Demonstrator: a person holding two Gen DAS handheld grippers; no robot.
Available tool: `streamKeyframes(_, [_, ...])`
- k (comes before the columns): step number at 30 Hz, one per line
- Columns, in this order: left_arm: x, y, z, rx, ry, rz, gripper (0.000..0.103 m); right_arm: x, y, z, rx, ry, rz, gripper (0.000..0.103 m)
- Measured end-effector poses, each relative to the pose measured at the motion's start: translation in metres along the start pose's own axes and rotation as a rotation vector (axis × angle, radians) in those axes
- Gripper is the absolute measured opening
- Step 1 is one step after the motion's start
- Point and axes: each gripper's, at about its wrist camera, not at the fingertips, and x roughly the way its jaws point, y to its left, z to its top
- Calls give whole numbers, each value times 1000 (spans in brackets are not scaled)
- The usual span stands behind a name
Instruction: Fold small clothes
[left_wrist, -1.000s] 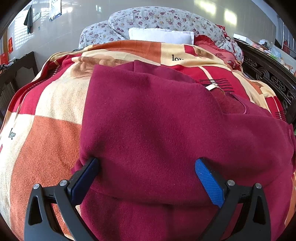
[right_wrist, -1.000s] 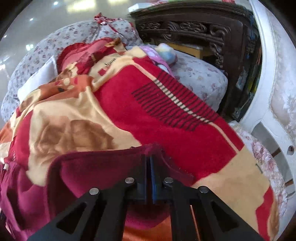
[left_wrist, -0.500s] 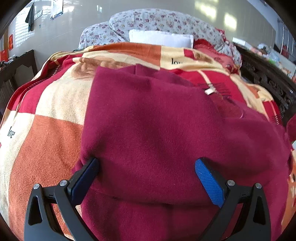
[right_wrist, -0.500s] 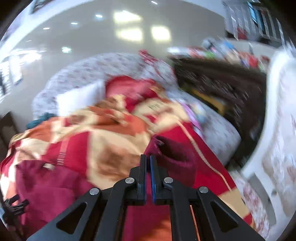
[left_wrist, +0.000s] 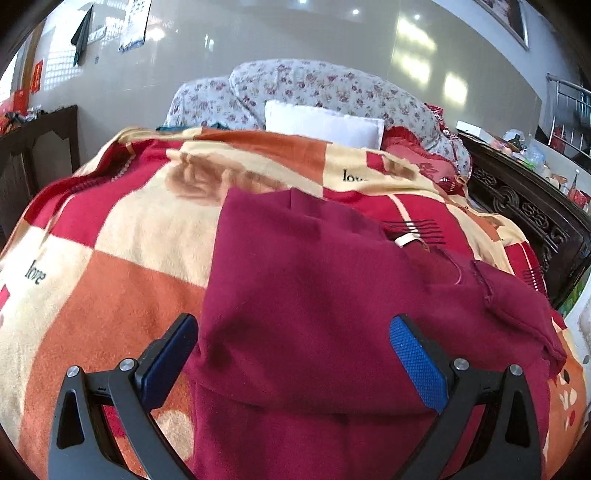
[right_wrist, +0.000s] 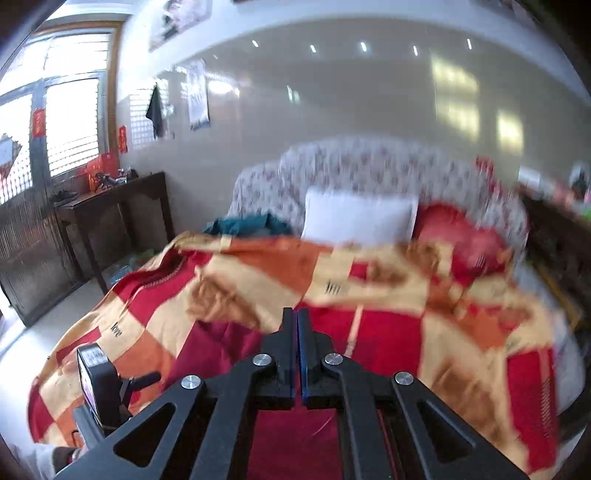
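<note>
A dark red fleece garment lies spread on a red, orange and cream checked blanket on the bed. My left gripper is open, its blue pads either side of the garment's near part, just above it. A sleeve or corner lies folded over on the right. In the right wrist view my right gripper has its jaws closed together, raised over the garment. Whether cloth is between them is hidden. The left gripper's body shows at lower left.
A white pillow and floral cushions sit at the head of the bed. A carved dark wooden frame runs along the right. A dark wooden table stands to the left by the window.
My right gripper has swung up and leftward, carrying the garment's right edge inward; the right sleeve now lies folded onto the body. My left gripper has pulled back slightly, staying open.
</note>
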Motion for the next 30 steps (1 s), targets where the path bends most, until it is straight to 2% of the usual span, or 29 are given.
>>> streamKeyframes(1, [2, 1, 0, -9, 14, -6, 103, 6, -6, -9, 24, 27, -2, 27])
streamKeyframes(2, [3, 2, 0, -12, 19, -8, 103, 13, -12, -24, 46, 62, -20, 53])
streamKeyframes(4, [2, 2, 1, -12, 17, -5, 103, 24, -24, -51, 75, 119, -41, 69])
streamKeyframes(8, [3, 2, -1, -13, 23, 3, 103, 46, -35, -107, 71, 223, -59, 69])
streamKeyframes(10, [4, 2, -1, -12, 28, 5, 103, 59, -35, -122, 26, 247, -113, 69])
streamKeyframes(12, [2, 3, 0, -16, 21, 1, 103, 71, -38, -132, -23, 266, -198, 51])
streamKeyframes(13, [0, 6, 2, -21, 13, 1, 103, 70, -41, -134, -23, 258, -216, 34])
streamKeyframes(14, [-2, 8, 3, -29, 8, 3, 103, 64, -47, -130, 19, 240, -191, 9])
streamKeyframes(16, [-7, 16, 7, -62, -9, 13, 103, 47, -56, -116, 93, 198, -159, 10])
streamKeyframes(18, [-13, 22, 10, -86, -39, 44, 103, 23, -56, -94, 135, 112, -123, 10])
streamKeyframes(20, [-20, 29, 13, -102, -65, 57, 103, 7, -48, -70, 182, 39, -29, 10])
streamKeyframes(23, [-28, 43, 18, -152, -83, 27, 103, 12, -15, -50, 182, 2, 128, 10])
streamKeyframes(25, [-31, 57, 21, -197, -95, 30, 103, 32, 15, -46, 159, 14, 214, 10])
streamKeyframes(27, [-31, 70, 23, -244, -101, 54, 103, 57, 39, -52, 156, 42, 265, 13])
streamKeyframes(28, [-30, 78, 24, -273, -99, 55, 103, 78, 50, -60, 169, 82, 293, 13])
streamKeyframes(30, [-27, 90, 23, -327, -87, 34, 103, 113, 63, -81, 203, 196, 343, 36])
